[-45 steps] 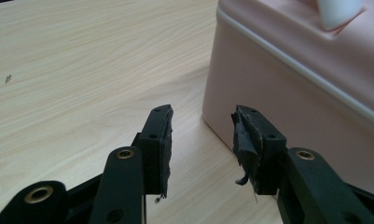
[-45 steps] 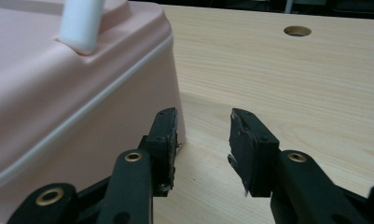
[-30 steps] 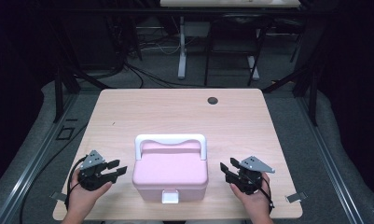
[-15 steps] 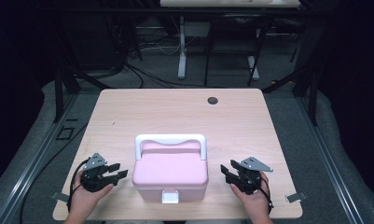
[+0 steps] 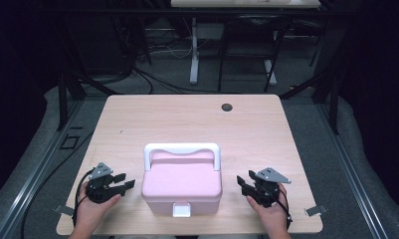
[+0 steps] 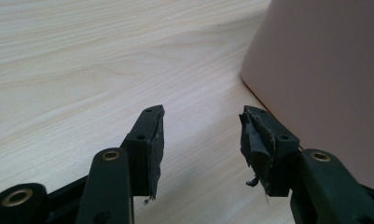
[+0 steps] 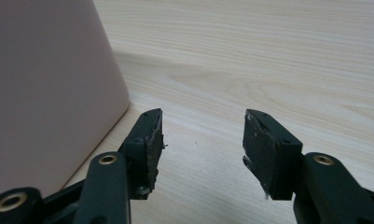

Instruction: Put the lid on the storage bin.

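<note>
A pink box (image 5: 182,186) with a white handle (image 5: 182,150) and a white front latch (image 5: 181,209) sits near the table's front edge, lid down. My left gripper (image 5: 127,181) rests on the table just left of the box, jaws open and empty; they have just been opening. In the left gripper view the box wall (image 6: 324,74) rises at the right, beside my left gripper (image 6: 201,135). My right gripper (image 5: 241,182) lies just right of the box, open and empty, its jaws also just opening. The right gripper view has the box wall (image 7: 49,88) at the left of my right gripper (image 7: 203,135).
The light wooden table (image 5: 187,124) stretches away behind the box, with a small black round thing (image 5: 227,107) near its far edge. Metal clips (image 5: 314,210) stick out at the front corners. Black frame legs and cables stand on the grey floor beyond.
The left gripper's jaws have spread a little wider. Both hands stay in place beside the box, and the box has not moved.
</note>
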Motion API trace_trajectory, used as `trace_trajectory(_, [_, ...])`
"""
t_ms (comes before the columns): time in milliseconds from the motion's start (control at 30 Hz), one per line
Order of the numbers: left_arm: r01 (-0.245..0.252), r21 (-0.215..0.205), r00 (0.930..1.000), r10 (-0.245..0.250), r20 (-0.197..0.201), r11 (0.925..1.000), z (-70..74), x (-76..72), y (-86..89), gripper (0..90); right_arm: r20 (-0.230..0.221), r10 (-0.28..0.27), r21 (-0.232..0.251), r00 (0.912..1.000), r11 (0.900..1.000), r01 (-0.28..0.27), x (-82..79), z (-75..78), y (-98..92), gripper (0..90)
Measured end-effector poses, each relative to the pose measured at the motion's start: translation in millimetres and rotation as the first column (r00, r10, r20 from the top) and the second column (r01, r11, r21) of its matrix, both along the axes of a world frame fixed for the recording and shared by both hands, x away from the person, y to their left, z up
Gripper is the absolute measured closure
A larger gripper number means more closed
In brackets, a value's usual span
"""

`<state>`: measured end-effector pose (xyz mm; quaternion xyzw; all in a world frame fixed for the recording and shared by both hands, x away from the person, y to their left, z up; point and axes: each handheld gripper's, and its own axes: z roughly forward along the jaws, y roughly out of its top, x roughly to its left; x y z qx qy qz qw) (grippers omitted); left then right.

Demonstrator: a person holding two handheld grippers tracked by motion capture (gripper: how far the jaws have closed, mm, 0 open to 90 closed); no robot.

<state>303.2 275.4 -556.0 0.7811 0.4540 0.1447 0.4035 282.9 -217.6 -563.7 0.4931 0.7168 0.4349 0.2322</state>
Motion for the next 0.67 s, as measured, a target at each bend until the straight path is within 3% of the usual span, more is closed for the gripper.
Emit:
trace_trajectory(100, [-0.039,-0.028,0.9992,0.038,-0.007,0.9989,-0.9,2.3,3.1,49.3,0.002,-0.014,-0.005,0.9999,1.0,0.014,0.1,-0.5,-3.5,46.0])
trace_trajectory(300, [-0.053,-0.029,0.9985,0.053,-0.014,0.9981,-1.6,7.2,7.6,49.5,0.017,-0.042,-0.011,0.999,0.999,0.043,-1.0,-2.3,-9.2,45.0])
trace_trajectory(433, [-0.079,-0.037,0.9968,0.079,-0.012,0.9962,-1.5,10.9,12.1,50.0,-0.007,-0.052,-0.022,0.9986,0.998,0.051,-3.4,-3.5,-12.7,45.1])
trace_trajectory(667, [-0.084,-0.055,0.9963,0.082,-0.025,0.995,-0.9,13.3,10.6,50.3,-0.008,-0.059,-0.027,0.9982,0.998,0.059,-6.6,-4.5,-15.9,44.8])
